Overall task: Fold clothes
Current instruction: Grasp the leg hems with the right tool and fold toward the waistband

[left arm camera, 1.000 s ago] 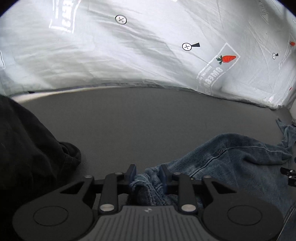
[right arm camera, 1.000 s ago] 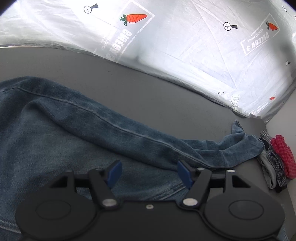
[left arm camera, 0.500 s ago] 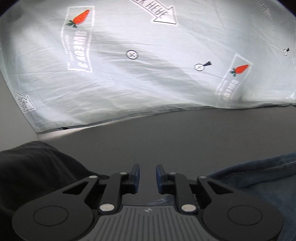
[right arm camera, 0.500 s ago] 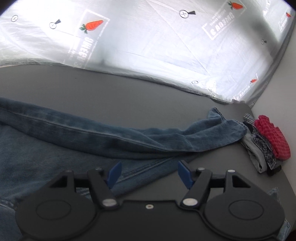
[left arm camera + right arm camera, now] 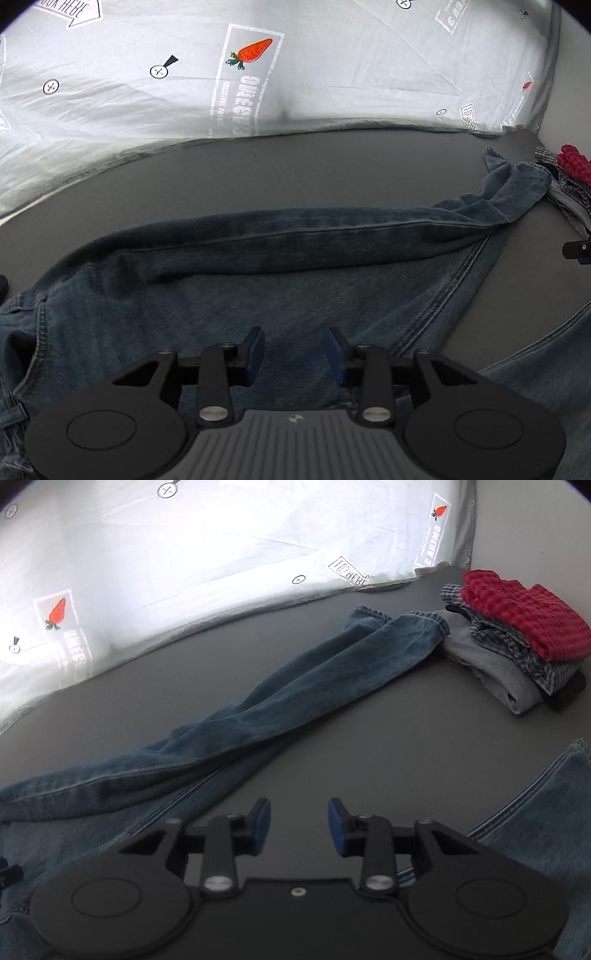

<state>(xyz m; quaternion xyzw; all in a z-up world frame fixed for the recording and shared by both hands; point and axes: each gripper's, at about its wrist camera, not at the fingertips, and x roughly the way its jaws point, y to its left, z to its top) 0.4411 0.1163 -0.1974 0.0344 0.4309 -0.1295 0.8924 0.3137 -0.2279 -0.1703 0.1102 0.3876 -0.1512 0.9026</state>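
Blue jeans (image 5: 280, 295) lie spread on the dark grey table (image 5: 295, 173). One leg (image 5: 295, 698) stretches toward the far right and its cuff ends beside a stack of folded clothes (image 5: 517, 642). The other leg (image 5: 535, 834) runs along the near right. My left gripper (image 5: 293, 350) hovers open over the upper part of the jeans, nothing between its fingers. My right gripper (image 5: 299, 825) is open above bare table between the two legs. A black tip of the right gripper (image 5: 576, 251) shows at the left wrist view's right edge.
The folded stack has a red checked piece (image 5: 524, 609) on top, plaid and grey pieces under it, at the table's far right corner. A white printed sheet (image 5: 184, 554) with carrot marks hangs behind the table's far edge.
My left gripper let go of the denim, opened, and swung right over the jeans; the black garment left its view. My right gripper turned right, bringing the folded stack closer into view.
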